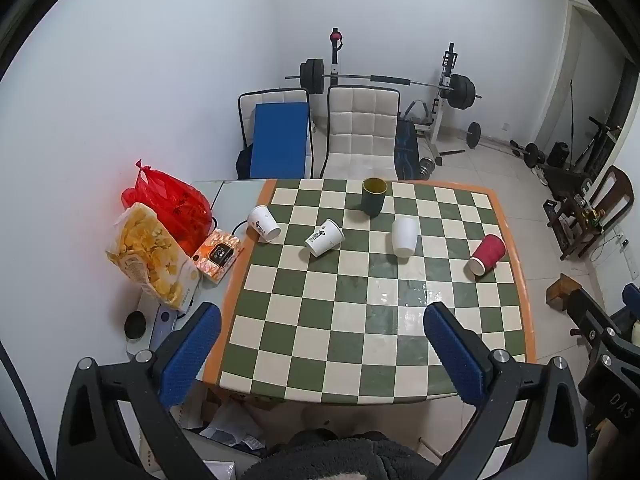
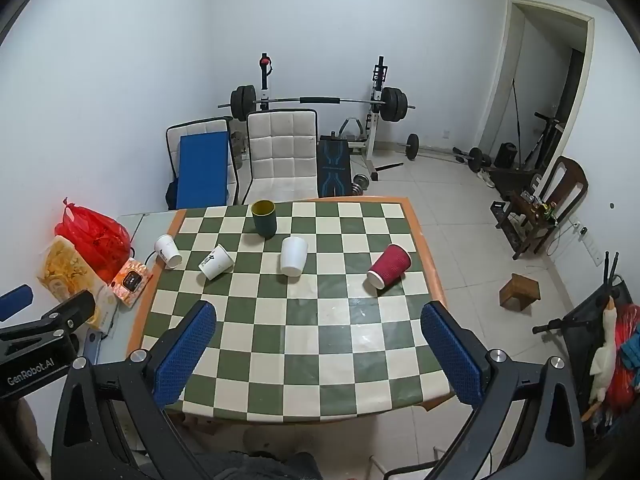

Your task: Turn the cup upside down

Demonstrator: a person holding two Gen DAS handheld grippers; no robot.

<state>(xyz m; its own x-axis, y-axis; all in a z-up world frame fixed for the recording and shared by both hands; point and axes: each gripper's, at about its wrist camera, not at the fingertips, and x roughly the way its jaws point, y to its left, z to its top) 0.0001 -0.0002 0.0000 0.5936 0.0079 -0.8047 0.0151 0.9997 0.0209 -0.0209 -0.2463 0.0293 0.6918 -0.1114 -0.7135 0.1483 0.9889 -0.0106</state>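
A dark green cup (image 1: 374, 196) (image 2: 264, 218) stands upright at the far edge of the checkered table (image 1: 360, 320) (image 2: 300, 340). Two printed white paper cups (image 1: 263, 223) (image 1: 324, 237) lie on their sides at the left; they also show in the right wrist view (image 2: 168, 251) (image 2: 215, 261). A plain white cup (image 1: 404, 236) (image 2: 293, 256) stands upside down. A red ribbed cup (image 1: 487, 253) (image 2: 389, 266) lies on its side at the right. My left gripper (image 1: 322, 316) and right gripper (image 2: 318, 314) are open and empty, above the table's near part.
A red plastic bag (image 1: 168, 200), a snack bag (image 1: 152, 256) and an orange box (image 1: 218, 254) sit on a grey side surface left of the table. Two chairs (image 1: 362, 132) stand behind the table. Weight bench and barbell at the back wall.
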